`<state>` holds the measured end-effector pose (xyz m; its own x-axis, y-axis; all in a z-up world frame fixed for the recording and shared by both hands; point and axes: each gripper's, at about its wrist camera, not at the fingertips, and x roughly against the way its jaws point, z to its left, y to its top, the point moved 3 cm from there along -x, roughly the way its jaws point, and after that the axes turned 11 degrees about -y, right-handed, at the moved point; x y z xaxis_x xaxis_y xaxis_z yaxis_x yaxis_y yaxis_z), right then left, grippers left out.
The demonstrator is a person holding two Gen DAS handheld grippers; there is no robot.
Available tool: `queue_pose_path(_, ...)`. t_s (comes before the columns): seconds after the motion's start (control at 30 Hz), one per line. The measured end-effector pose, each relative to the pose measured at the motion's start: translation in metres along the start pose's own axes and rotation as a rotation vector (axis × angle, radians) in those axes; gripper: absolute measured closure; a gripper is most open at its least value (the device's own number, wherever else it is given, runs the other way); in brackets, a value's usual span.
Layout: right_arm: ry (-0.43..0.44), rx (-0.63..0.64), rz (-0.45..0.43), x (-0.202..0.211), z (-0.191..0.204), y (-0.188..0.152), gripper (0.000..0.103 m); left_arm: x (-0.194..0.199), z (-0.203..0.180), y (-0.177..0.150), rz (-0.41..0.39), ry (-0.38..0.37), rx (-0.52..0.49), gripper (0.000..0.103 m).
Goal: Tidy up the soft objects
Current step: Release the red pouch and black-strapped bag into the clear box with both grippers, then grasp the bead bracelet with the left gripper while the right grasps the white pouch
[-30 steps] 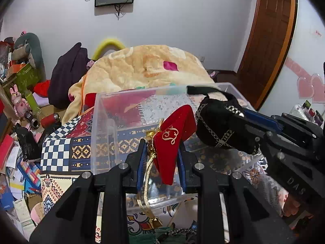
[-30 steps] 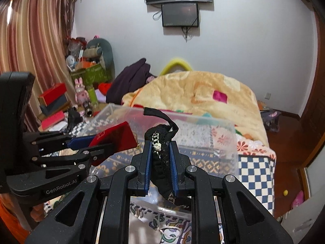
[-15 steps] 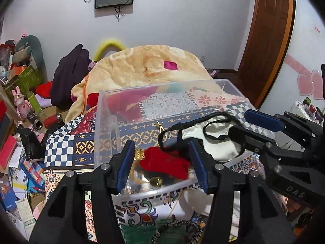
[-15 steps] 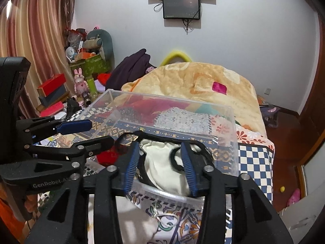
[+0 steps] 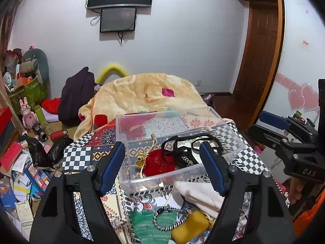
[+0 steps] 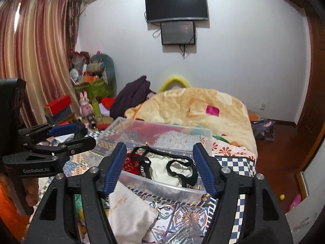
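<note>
A clear plastic bin [image 5: 178,180] [image 6: 160,185] sits on the patterned bedspread. Inside lie a red velvet pouch [image 5: 160,162] [image 6: 131,163] with a gold cord and a black-and-cream drawstring bag [image 5: 193,150] [image 6: 172,168]. My left gripper [image 5: 162,168] is open and empty, held back from the bin's near wall. My right gripper [image 6: 159,168] is open and empty, also behind the bin; it shows at the right of the left wrist view [image 5: 284,136]. A cream pouch [image 6: 130,213] [image 5: 199,193], a green knit item [image 5: 150,225] and a yellow pouch [image 5: 189,225] lie in front of the bin.
A beige blanket [image 5: 142,97] is heaped beyond the bin. Clutter of boxes, toys and papers [image 5: 20,142] fills the left side. A wooden door [image 5: 260,61] stands at the right. A dark garment [image 6: 132,97] lies by the wall.
Both grippers opened and dropped the red pouch and the black bag into the bin, then pulled back and up from it with their jaws spread wider.
</note>
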<state>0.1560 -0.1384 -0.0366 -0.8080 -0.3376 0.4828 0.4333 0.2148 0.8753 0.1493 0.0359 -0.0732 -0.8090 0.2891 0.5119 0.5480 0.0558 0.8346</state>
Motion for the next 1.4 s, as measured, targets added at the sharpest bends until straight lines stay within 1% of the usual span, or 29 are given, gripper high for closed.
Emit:
queue_pose_path(0.1, 0.002, 0.001, -0.012, 0.007, 0.003, -0.004, 0.028, 0.010, -0.002, -0.006, -0.003, 0.002, -0.007, 0.027)
queue_pose_path(0.2, 0.008, 0.005, -0.015, 0.011, 0.011, -0.011, 0.028, 0.016, -0.002, -0.015, 0.007, 0.003, -0.006, 0.027)
queue_pose_path(0.3, 0.024, 0.006, 0.006, 0.009, 0.019, -0.022, 0.027, 0.016, 0.001, -0.026, 0.027, 0.003, 0.001, 0.027)
queue_pose_path(0.37, 0.034, 0.010, 0.031, 0.003, 0.025, -0.030, 0.027, 0.016, 0.001, -0.034, 0.037, 0.010, 0.004, 0.027)
queue_pose_path(0.47, 0.054, 0.009, 0.079, -0.007, 0.031, -0.042, 0.027, 0.008, 0.005, -0.050, 0.077, 0.037, 0.006, 0.027)
queue_pose_path(0.63, 0.069, 0.007, 0.154, -0.022, 0.037, -0.065, 0.027, -0.005, 0.013, -0.072, 0.133, 0.035, 0.029, 0.028)
queue_pose_path(0.73, 0.077, 0.009, 0.196, -0.032, 0.041, -0.076, 0.027, -0.011, 0.016, -0.083, 0.157, 0.022, 0.048, 0.034)
queue_pose_path(0.9, 0.067, 0.005, 0.232, -0.038, 0.043, -0.087, 0.027, -0.023, 0.017, -0.100, 0.208, -0.004, 0.074, 0.053)
queue_pose_path(0.93, 0.069, 0.000, 0.244, -0.040, 0.041, -0.090, 0.027, -0.025, 0.016, -0.103, 0.215, -0.008, 0.076, 0.055)
queue_pose_path(1.0, 0.074, -0.009, 0.260, -0.043, 0.040, -0.093, 0.027, -0.028, 0.016, -0.108, 0.227, -0.016, 0.081, 0.064)
queue_pose_path(1.03, 0.079, -0.011, 0.270, -0.044, 0.040, -0.094, 0.028, -0.030, 0.016, -0.110, 0.233, -0.020, 0.086, 0.064)
queue_pose_path(1.07, 0.085, -0.017, 0.278, -0.046, 0.039, -0.096, 0.029, -0.031, 0.016, -0.113, 0.236, -0.020, 0.091, 0.065)
queue_pose_path(1.13, 0.092, -0.020, 0.286, -0.047, 0.041, -0.097, 0.035, -0.032, 0.017, -0.115, 0.233, -0.017, 0.096, 0.069)
queue_pose_path(1.2, 0.106, -0.021, 0.293, -0.047, 0.042, -0.098, 0.044, -0.033, 0.019, -0.116, 0.237, -0.015, 0.104, 0.076)
queue_pose_path(1.23, 0.114, -0.021, 0.297, -0.046, 0.043, -0.099, 0.046, -0.033, 0.019, -0.117, 0.235, -0.016, 0.112, 0.077)
queue_pose_path(1.3, 0.121, -0.021, 0.298, -0.046, 0.043, -0.101, 0.056, -0.033, 0.022, -0.117, 0.232, -0.017, 0.119, 0.084)
queue_pose_path(1.33, 0.124, -0.022, 0.299, -0.045, 0.044, -0.102, 0.059, -0.034, 0.021, -0.118, 0.232, -0.019, 0.118, 0.085)
queue_pose_path(1.37, 0.131, -0.021, 0.300, -0.044, 0.044, -0.102, 0.065, -0.034, 0.021, -0.118, 0.230, -0.019, 0.115, 0.088)
queue_pose_path(1.4, 0.138, -0.020, 0.300, -0.044, 0.045, -0.102, 0.074, -0.033, 0.020, -0.118, 0.229, -0.021, 0.112, 0.093)
